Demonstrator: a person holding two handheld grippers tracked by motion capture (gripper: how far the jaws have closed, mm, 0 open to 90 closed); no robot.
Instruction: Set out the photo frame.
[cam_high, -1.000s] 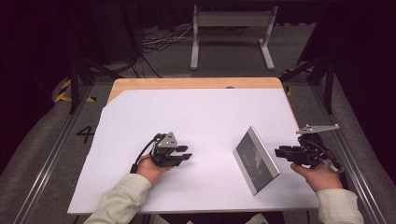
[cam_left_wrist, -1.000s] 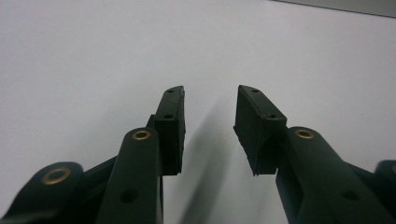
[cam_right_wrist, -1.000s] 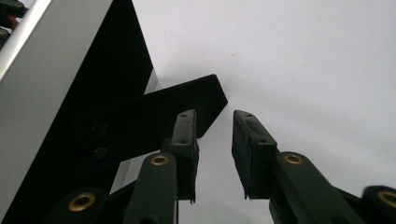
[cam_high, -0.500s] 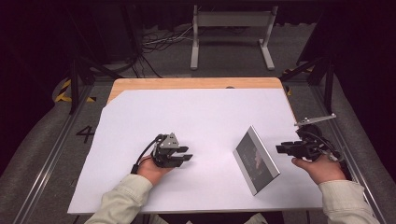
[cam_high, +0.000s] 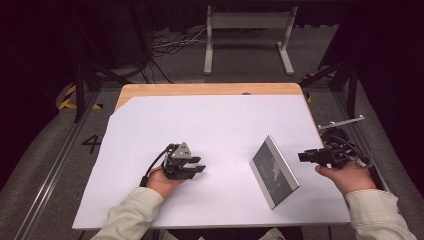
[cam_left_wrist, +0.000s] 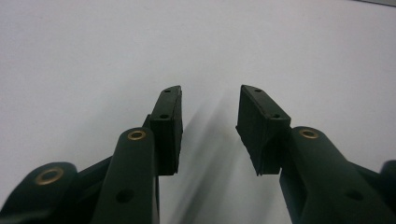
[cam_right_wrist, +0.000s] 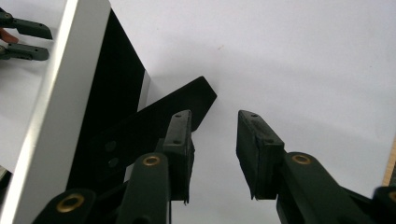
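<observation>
A picture frame (cam_high: 274, 172) with a silver rim and a dark picture stands tilted on the white table sheet, right of the middle. In the right gripper view its pale edge (cam_right_wrist: 56, 107) and black back stand (cam_right_wrist: 154, 116) sit just left of my jaws. My right gripper (cam_high: 301, 157) hovers to the right of the frame, pointing at its back. Its jaws (cam_right_wrist: 215, 119) are open, have just been opening, and have nothing between them. My left gripper (cam_high: 201, 165) rests on the sheet left of the frame, apart from it. It stands open (cam_left_wrist: 210, 100) over bare white paper.
The white sheet (cam_high: 210, 120) covers a wooden table whose far edge (cam_high: 200, 89) shows. Beyond the table stand a metal rack (cam_high: 247, 20) and floor cables (cam_high: 170, 45). A dark frame post (cam_high: 352, 95) rises at the table's right side.
My right gripper has lifted slightly beside the frame's back, and its jaws stand wider apart. The left gripper and the frame have stayed where they were.
</observation>
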